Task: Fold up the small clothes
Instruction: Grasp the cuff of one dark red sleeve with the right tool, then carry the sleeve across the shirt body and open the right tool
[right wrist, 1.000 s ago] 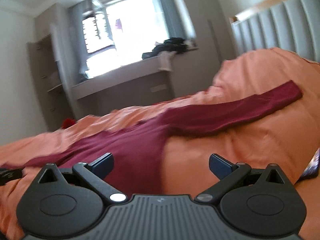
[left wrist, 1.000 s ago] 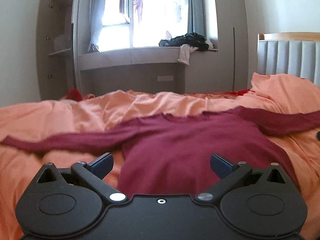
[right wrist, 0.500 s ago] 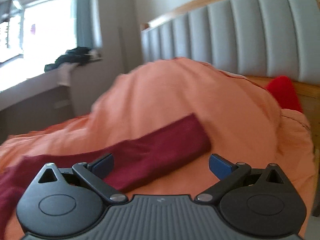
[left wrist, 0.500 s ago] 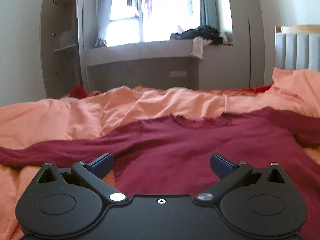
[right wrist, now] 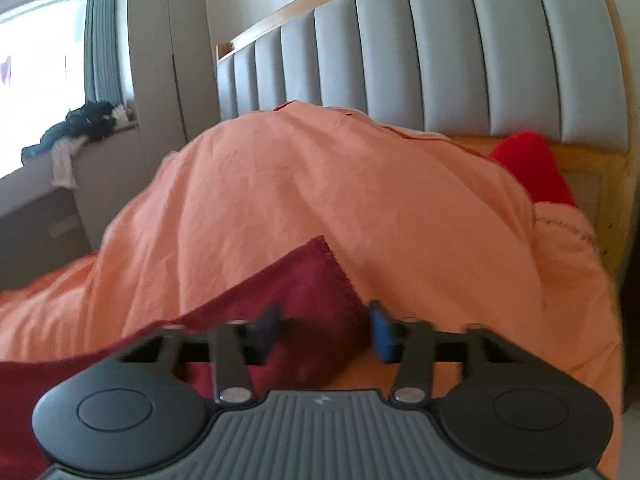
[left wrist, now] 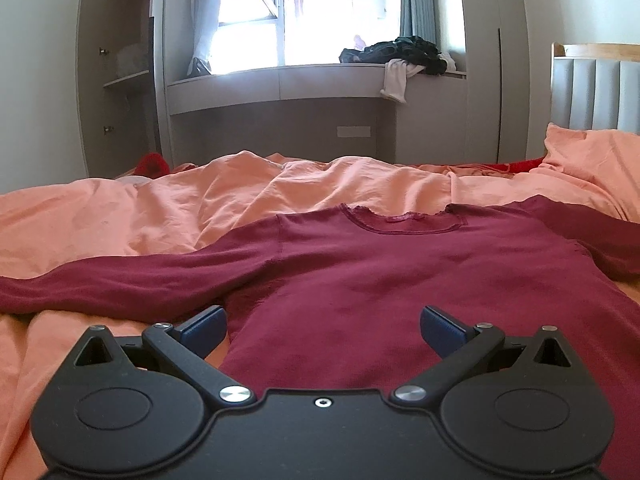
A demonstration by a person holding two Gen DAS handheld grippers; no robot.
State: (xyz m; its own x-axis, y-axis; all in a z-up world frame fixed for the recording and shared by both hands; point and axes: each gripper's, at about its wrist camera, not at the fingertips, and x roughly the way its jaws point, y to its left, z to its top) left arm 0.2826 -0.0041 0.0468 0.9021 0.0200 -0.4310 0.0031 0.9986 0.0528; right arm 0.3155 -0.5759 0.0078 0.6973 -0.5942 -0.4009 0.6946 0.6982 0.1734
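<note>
Lying flat on the orange bedspread [left wrist: 120, 216], the dark red long-sleeved top [left wrist: 400, 276] has both sleeves stretched out to the sides.

The left gripper [left wrist: 323, 326] hangs over the lower part of the top, fingers spread wide apart and holding nothing. The right gripper [right wrist: 324, 330] is down at the end of one sleeve [right wrist: 316, 280], near the padded headboard [right wrist: 400, 52]; its fingers are partly drawn in on either side of the cuff, not clamped yet as far as I can see. A pile of dark clothes [left wrist: 400, 50] sits on the window ledge.
</note>
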